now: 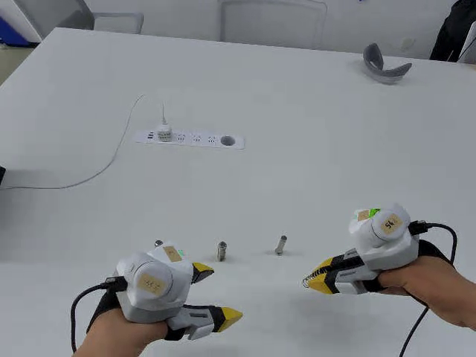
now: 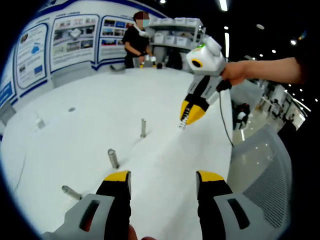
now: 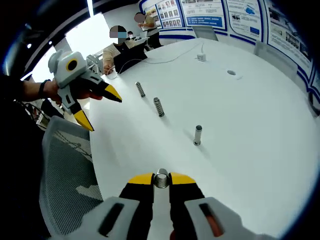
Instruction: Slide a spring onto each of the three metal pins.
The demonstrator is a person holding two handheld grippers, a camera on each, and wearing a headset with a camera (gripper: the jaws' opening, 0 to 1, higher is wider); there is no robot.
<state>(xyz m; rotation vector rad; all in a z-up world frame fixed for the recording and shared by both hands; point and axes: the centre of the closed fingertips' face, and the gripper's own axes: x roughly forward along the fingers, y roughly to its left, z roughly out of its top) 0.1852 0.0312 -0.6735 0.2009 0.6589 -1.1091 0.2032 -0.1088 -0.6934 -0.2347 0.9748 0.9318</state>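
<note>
Now pinching a spring [image 3: 161, 178] in right gripper [image 3: 161, 181], with left gripper [image 2: 164, 176] spread wide; best aligned squarely above bare right pin [image 1: 281, 245].

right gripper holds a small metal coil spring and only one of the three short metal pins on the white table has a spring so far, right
Not one: two. The right gripper view shows the far short metal pin and the middle pin already sleeved in springs; the nearest pin is bare. The right gripper does hold a small metal coil spring.
</note>
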